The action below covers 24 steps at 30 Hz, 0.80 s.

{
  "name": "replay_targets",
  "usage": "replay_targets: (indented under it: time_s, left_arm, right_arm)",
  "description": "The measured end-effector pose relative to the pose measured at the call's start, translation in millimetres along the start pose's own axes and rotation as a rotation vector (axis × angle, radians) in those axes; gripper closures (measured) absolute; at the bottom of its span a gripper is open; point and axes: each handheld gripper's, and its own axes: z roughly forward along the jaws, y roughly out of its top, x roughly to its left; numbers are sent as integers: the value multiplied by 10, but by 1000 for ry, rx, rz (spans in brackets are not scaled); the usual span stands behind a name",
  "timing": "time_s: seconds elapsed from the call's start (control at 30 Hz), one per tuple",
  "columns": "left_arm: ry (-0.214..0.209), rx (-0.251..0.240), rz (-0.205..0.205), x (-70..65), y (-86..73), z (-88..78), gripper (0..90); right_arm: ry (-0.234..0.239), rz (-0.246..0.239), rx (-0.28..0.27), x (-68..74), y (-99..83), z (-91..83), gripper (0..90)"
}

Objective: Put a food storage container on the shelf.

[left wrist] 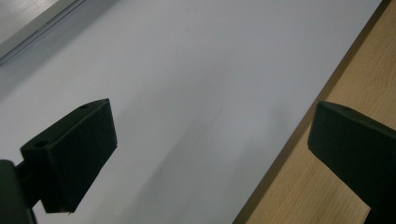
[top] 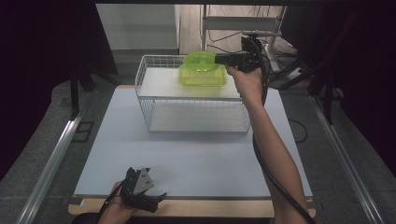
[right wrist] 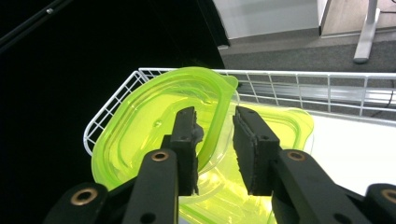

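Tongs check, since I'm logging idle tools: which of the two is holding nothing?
The left tongs, resting at the table's near edge with jaws wide apart over bare surface. The right tongs straddle the green lid's raised edge above the green container on the wire rack.

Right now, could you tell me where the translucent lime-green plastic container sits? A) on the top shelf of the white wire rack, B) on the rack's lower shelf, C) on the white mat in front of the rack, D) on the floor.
A: the lime-green container rests on the wire rack's top shelf, with the right gripper at its lid.
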Motion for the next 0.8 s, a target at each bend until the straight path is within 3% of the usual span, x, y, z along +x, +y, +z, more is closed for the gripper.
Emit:
replay_targets:
  time_s: [0.3,0.57,0.8]
  left_arm:
    - [-10,-14,-29,16,6,-15,15]
    - [-10,-8,-28,16,6,-8,15]
    - [-15,-10,-34,18,6,-2,15]
  right_arm:
    - [44,-26,7,25,-35,-43,531]
    - [96,-62,18,17,-138,-109,378]
    - [112,-89,30,-8,-256,-180,331]
